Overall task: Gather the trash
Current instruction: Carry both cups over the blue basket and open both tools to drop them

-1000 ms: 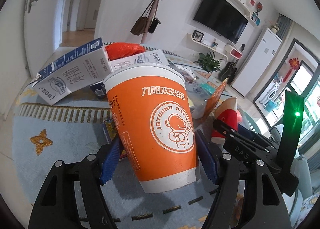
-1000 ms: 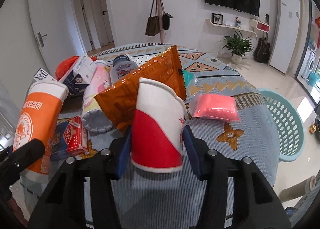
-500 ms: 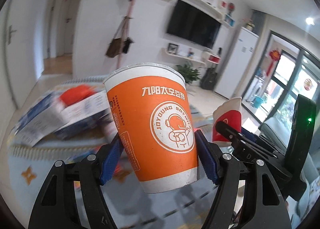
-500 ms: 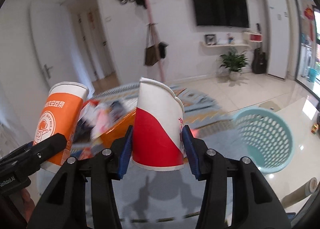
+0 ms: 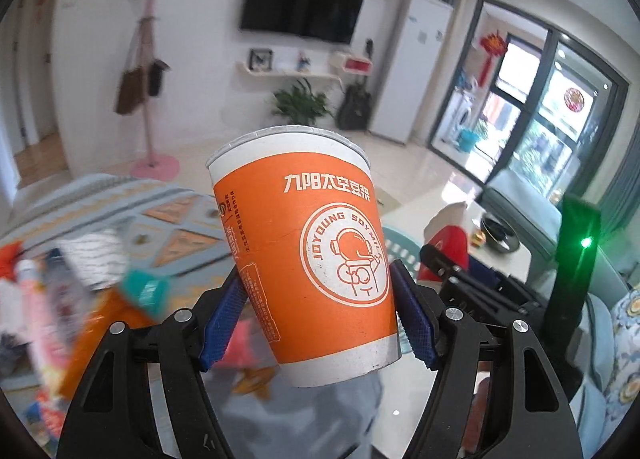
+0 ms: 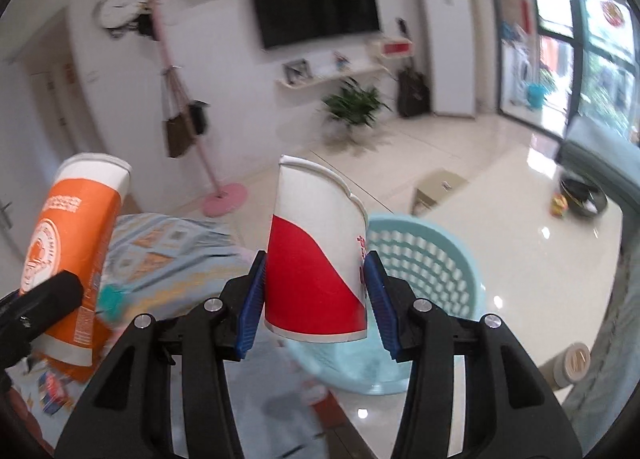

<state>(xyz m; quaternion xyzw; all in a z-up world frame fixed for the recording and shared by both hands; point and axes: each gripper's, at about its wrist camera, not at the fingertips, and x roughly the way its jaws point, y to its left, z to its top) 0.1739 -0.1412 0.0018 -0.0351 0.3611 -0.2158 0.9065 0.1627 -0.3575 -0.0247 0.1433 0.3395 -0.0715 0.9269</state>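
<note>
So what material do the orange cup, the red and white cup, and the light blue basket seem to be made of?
Orange printed cup: likely matte paper, with a rolled rim and a faint dent line.
Red and white cup: also paper by its look; the rim is crushed and creased.
Light blue round basket: probably moulded plastic, smooth, slightly glossy, with rows of regular holes.

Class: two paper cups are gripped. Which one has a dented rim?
The red-and-white paper cup in the right gripper; the orange soy-milk cup in the left gripper keeps a round rim.

black gripper (image 5: 318,323), blue ribbed pads (image 5: 222,313), silver screws
</note>
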